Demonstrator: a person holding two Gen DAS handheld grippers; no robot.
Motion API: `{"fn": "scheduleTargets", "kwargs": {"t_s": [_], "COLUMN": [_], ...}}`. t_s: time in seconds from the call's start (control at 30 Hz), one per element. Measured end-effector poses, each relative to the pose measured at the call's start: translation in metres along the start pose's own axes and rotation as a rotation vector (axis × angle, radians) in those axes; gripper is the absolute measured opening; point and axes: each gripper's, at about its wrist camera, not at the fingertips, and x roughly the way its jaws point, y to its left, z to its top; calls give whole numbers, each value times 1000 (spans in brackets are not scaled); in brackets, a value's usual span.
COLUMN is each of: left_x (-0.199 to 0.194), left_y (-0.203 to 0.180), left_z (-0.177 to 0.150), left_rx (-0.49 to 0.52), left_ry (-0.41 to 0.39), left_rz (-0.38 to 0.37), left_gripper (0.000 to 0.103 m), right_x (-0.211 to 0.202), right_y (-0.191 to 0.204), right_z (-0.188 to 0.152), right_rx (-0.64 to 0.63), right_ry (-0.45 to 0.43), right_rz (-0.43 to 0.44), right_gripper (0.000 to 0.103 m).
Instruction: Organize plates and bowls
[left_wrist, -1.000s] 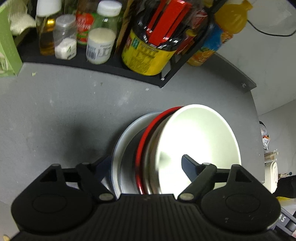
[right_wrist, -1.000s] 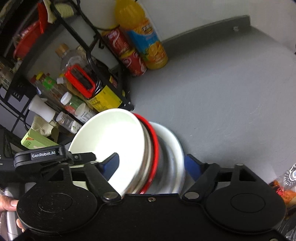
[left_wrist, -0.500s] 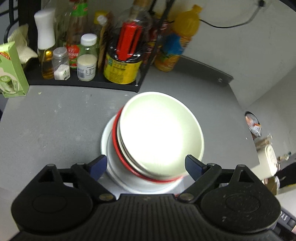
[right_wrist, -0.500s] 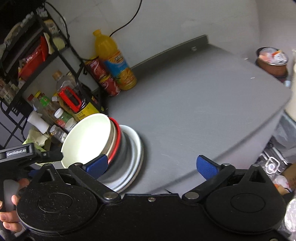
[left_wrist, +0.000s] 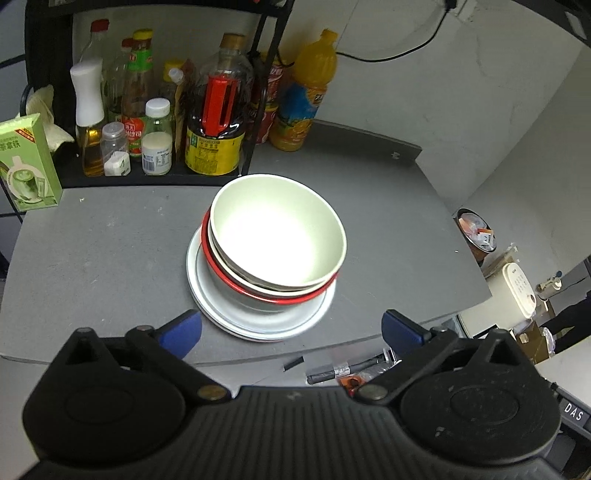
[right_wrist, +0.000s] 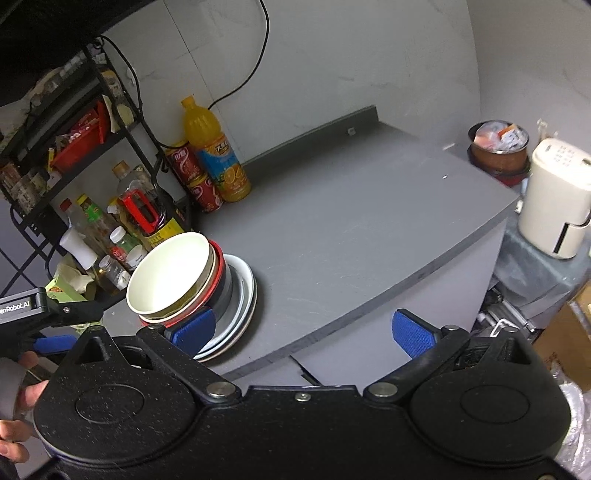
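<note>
On the grey worktop (left_wrist: 92, 258) a stack of dishes is sitting in front of a black rack of bottles (left_wrist: 155, 122): a cream bowl (left_wrist: 277, 240) is nesting on top, inside a red-rimmed bowl (left_wrist: 236, 282), which is resting on white plates (left_wrist: 258, 321) at the bottom. The left tongs (left_wrist: 291, 328) are hovering near the stack, their jaws opening wide, with nothing between the blue pads (left_wrist: 181, 330); the plates' near edge is lying just beyond them. The right tongs (right_wrist: 303, 328) are standing spread wide and gripping nothing, the stack showing at their left side, partly behind the left pad (right_wrist: 194, 328). An orange juice bottle (right_wrist: 218, 155) and red cans (right_wrist: 195, 177) are standing near the wall.
</note>
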Motion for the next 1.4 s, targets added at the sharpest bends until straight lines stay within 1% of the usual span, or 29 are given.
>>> {"fn": "scheduleTargets", "kwargs": {"t_s": [0.13,0.37,0.53,0.63,0.73,0.9,1.03,1.13,1.3,1.4], "left_x": [-19,-46,-60,-70,-82,-95,-107,-111,-115,-114], "left_y": [-6,-12,-17,-19,-20,-19,-20,-17,-13,-11], "left_z": [-11,-29,-39,-43,-47,-52,-58,-61,-68,-72], "left_rx": [28,70,93,105,129,140,168,163,178,188], "left_ry": [-31,-91,-111,-109,-129,-125,-146,-147,-153,-152], "left_rz": [-5,-13,-19,-50,-56,-48,-17,-13,12,23], "left_gripper": [103,103,103,103,103,103,103,103,103,103], "right_x": [-18,-46,-62,-71,-78,-91,-98,-101,-100,-102], "right_y": [0,-3,-5,-4,-2,6,12,16,19,25], "right_z": [-6,-18,-23,-26,-27,-30,-31,-33,-39,-45], "right_rx": [-16,-31,-39,-65,-69,-103,-113,-128,-126,-161], "right_ry": [-20,-57,-70,-80,-87,-106,-107,-116,-100,-96], "right_rz": [-27,-44,-55,-60,-57,-64,-50,-58,-61,-61], "right_gripper": [103,103,103,103,103,103,103,103,103,103]}}
